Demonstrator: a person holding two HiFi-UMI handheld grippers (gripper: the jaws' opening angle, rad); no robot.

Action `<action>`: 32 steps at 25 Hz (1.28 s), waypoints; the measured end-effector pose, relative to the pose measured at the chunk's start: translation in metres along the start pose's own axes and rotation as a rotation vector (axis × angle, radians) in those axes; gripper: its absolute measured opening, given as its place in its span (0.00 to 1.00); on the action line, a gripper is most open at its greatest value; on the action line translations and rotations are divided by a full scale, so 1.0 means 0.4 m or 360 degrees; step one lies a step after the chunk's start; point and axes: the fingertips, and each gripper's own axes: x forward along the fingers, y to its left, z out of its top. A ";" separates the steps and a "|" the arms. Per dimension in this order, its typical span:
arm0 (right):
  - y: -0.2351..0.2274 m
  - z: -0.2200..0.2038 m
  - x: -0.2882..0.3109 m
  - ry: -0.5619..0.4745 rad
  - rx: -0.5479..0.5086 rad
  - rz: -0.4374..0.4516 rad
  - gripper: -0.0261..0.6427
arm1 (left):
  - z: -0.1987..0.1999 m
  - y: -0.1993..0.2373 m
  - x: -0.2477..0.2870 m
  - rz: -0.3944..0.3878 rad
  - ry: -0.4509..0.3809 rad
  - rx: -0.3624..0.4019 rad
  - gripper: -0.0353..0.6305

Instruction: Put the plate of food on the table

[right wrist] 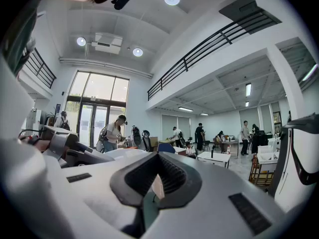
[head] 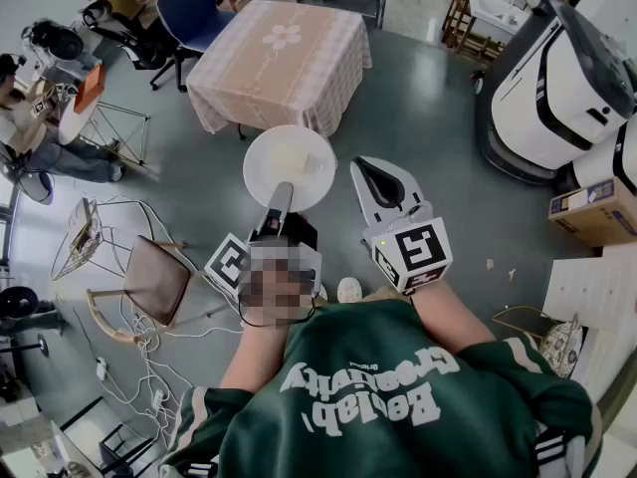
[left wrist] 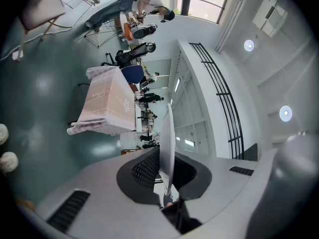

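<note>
The cloth-draped counter (head: 279, 63) is waiting well ahead while I am holding the white plate (head: 289, 167) flat in the air, left tool (head: 282, 195) clamping its near rim, likely to keep the food level. The right tool (head: 373, 175) is hanging closed and empty.

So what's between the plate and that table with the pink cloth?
Nothing but bare grey floor. The head view shows the plate, gripped by the left tool, held just short of the table's near edge.

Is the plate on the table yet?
Not yet: the left gripper is shut on the plate, holding it above the floor, short of the cloth-covered table.
</note>
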 end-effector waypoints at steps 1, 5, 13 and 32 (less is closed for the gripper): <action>0.002 0.000 -0.002 -0.0001 -0.0002 0.0001 0.06 | -0.001 -0.001 -0.003 -0.0001 0.0000 0.0001 0.10; 0.005 0.006 -0.015 -0.0022 0.0017 0.0008 0.06 | -0.009 -0.002 -0.015 0.0000 -0.0002 -0.0002 0.10; 0.017 -0.001 -0.035 -0.0024 0.0021 0.0038 0.06 | -0.019 -0.004 -0.033 -0.0002 -0.0007 -0.0011 0.10; 0.029 -0.016 -0.006 -0.0030 -0.0033 0.0107 0.06 | 0.023 0.006 -0.013 -0.0077 -0.0059 -0.0062 0.10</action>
